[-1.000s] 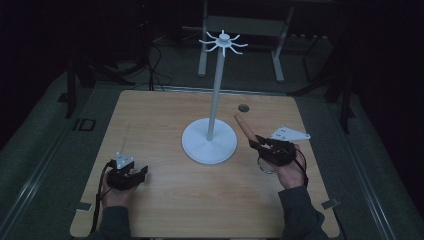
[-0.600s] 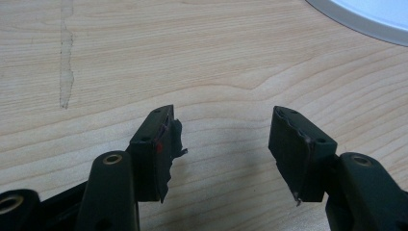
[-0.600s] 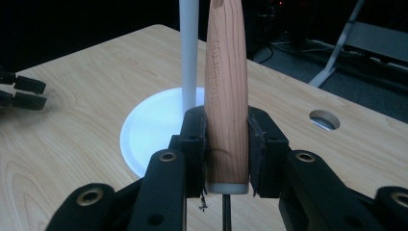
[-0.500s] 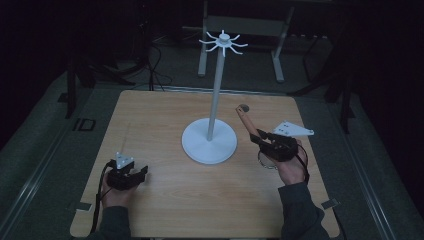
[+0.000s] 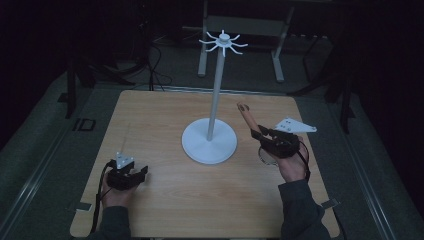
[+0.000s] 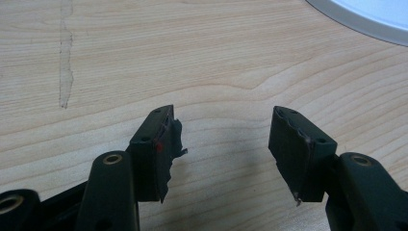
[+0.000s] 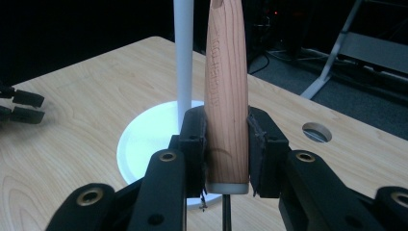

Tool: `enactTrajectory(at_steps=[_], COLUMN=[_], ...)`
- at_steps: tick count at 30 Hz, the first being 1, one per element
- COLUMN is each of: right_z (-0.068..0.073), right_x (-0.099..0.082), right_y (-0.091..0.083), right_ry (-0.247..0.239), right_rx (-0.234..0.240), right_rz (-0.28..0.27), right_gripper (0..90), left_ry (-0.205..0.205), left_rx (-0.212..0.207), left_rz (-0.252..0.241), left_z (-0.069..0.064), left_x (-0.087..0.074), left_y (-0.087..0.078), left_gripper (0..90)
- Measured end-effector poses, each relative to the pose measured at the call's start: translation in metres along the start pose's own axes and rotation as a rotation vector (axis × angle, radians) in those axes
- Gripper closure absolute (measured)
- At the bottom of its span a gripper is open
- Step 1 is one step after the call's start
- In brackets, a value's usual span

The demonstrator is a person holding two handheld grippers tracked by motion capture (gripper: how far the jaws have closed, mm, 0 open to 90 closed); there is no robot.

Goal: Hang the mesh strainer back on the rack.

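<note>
- Two grippers are mine, one in each hand, both over a wooden table (image 5: 165, 205).
- Right gripper (image 7: 226, 144): its jaws are clenched on a wooden handle (image 7: 226, 86), one pad pressed to each side.
- That handle rises between the pads and tapers toward its far end; faint lettering runs along it.
- A pale ring caps the handle's near end, and a thin dark shaft runs out of it toward the camera. What the shaft ends in I cannot tell.
- From the high view, the right gripper (image 5: 261, 134) sits at the table's right side, and the handle (image 5: 246, 116) slants away from my hand, raised off the table.
- A white stand (image 5: 209, 145) with a round base is just left of the handle; its thin pole goes up to a crown of short spokes (image 5: 223, 42).
- In the right gripper view the pole (image 7: 184, 53) stands behind the handle, apart from it.
- A round hole (image 7: 316, 132) in the table lies beyond, to the right.
- Left gripper (image 6: 223, 139): its jaws are released, spread wide, with bare wood between them and nothing held.
- Its left pad (image 6: 166, 149) looks torn at the edge.
- From the high view, the left gripper (image 5: 131, 175) rests low at the table's near left, well apart from the stand.
</note>
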State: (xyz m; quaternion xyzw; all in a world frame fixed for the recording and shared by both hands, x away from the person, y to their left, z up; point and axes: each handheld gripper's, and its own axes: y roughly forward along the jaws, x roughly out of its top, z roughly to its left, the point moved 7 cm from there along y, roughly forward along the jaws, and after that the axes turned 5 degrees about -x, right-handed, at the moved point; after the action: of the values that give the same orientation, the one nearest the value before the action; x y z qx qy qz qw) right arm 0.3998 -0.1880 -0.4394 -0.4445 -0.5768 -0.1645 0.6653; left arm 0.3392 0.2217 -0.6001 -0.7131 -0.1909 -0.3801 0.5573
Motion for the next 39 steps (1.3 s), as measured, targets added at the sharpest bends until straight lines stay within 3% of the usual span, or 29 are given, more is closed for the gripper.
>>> enactTrajectory(at_steps=[27, 39], right_z=[-0.004, -0.004], right_x=[0.022, 0.035], right_y=[-0.001, 0.001], right_ry=[0.015, -0.007], right_rx=[-0.012, -0.022], right_rz=[-0.047, -0.061], right_gripper=[70.9, 70.9], left_ry=[0.0, -0.003], left_rx=[-0.002, -0.002], left_rz=[0.003, -0.003], left_z=[0.0, 0.0], left_x=[0.0, 0.0], left_y=[0.0, 0.0], left_gripper=[42.7, 42.6])
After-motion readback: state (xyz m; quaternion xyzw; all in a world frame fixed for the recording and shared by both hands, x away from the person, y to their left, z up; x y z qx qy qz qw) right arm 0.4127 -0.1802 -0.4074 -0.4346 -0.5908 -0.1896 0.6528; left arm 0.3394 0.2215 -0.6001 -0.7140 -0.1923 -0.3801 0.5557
